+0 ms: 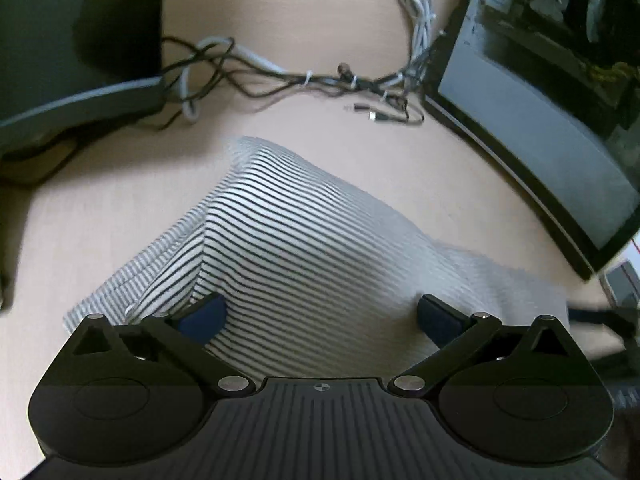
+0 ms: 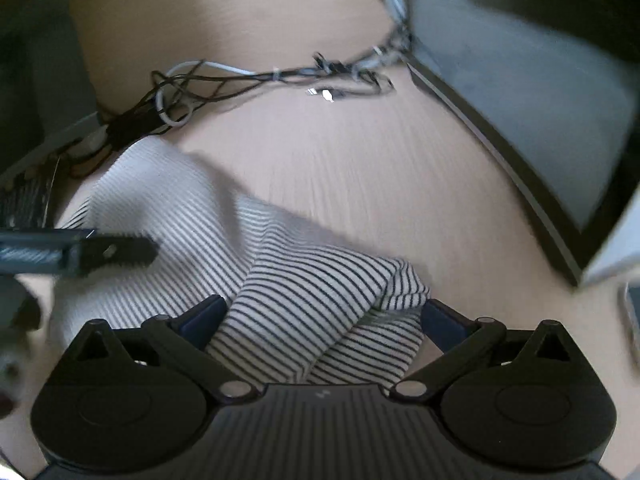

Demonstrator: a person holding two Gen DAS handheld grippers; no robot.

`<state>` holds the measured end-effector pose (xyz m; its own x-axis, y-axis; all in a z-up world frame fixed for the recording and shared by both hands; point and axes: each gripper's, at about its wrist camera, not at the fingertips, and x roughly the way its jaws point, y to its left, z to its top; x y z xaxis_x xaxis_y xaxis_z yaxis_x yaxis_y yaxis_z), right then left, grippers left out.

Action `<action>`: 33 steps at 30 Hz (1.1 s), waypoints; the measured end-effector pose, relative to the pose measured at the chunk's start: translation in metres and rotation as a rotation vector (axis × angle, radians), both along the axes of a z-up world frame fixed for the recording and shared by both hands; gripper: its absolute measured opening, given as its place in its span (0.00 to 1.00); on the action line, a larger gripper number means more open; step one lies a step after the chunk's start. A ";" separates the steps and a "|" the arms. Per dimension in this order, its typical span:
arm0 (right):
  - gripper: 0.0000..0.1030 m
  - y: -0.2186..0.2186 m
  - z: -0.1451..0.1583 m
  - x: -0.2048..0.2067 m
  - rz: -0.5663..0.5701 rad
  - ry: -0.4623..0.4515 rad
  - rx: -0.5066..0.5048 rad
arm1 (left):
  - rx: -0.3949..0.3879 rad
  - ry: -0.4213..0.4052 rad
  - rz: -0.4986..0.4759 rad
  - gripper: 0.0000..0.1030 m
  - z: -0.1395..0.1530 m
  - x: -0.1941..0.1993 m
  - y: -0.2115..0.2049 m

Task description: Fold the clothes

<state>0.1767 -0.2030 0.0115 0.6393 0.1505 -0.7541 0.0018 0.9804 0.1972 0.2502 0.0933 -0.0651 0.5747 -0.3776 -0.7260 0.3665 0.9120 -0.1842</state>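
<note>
A pale wood bench (image 1: pixel 120 208) carries a tangle of cables (image 1: pixel 280 76) and a dark monitor (image 1: pixel 540 128) at the back. The folded striped shirt (image 1: pixel 288 240) lies on it just ahead of me. My left tongs (image 1: pixel 322 316) stand wide over the cloth, gripping nothing. My right tongs (image 2: pixel 322 316) gape wide too, the shirt's bunched edge (image 2: pixel 400 284) between them, unpinched.

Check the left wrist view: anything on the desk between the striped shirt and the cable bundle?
Nothing: in the left wrist view, only bare desk separates the striped shirt from the cable bundle.
</note>
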 end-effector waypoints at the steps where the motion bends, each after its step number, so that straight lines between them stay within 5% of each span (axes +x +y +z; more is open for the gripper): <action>1: 1.00 -0.002 0.001 -0.001 -0.002 0.016 0.024 | -0.007 -0.010 0.007 1.00 0.000 0.004 0.001; 4: 1.00 -0.010 0.013 -0.009 0.019 0.002 0.076 | -0.012 -0.032 0.066 0.96 0.006 0.010 0.007; 7: 0.95 -0.014 0.037 -0.024 0.065 -0.136 -0.048 | -0.069 -0.024 0.115 0.85 0.017 0.002 0.020; 9: 0.51 -0.016 0.046 -0.028 0.107 -0.201 -0.115 | -0.111 -0.004 0.152 0.65 0.023 -0.007 0.031; 11: 0.34 -0.022 0.049 -0.022 0.133 -0.205 -0.106 | -0.146 0.037 0.178 0.50 0.026 -0.018 0.039; 13: 0.33 -0.019 0.042 -0.012 0.157 -0.197 -0.129 | -0.179 0.068 0.190 0.41 0.027 -0.032 0.041; 17: 0.33 -0.004 0.010 0.002 0.231 -0.115 -0.205 | -0.245 0.119 0.116 0.41 0.026 -0.063 0.032; 22: 0.33 0.007 0.004 -0.004 0.270 -0.123 -0.267 | -0.167 0.161 0.079 0.41 0.003 -0.069 0.016; 28: 0.33 0.005 0.007 -0.019 0.313 -0.094 -0.225 | -0.104 0.101 0.102 0.40 0.005 -0.060 0.018; 32: 0.39 0.011 0.017 -0.049 0.434 -0.101 -0.221 | -0.098 0.081 0.153 0.46 0.011 -0.060 0.025; 33: 0.39 0.012 0.023 -0.055 0.449 -0.122 -0.226 | -0.088 0.070 0.170 0.59 0.014 -0.064 0.028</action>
<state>0.1220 -0.1906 0.0345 0.6341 0.2723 -0.7237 -0.4386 0.8974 -0.0467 0.1863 0.1211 -0.0510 0.5852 -0.3430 -0.7347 0.1921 0.9390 -0.2853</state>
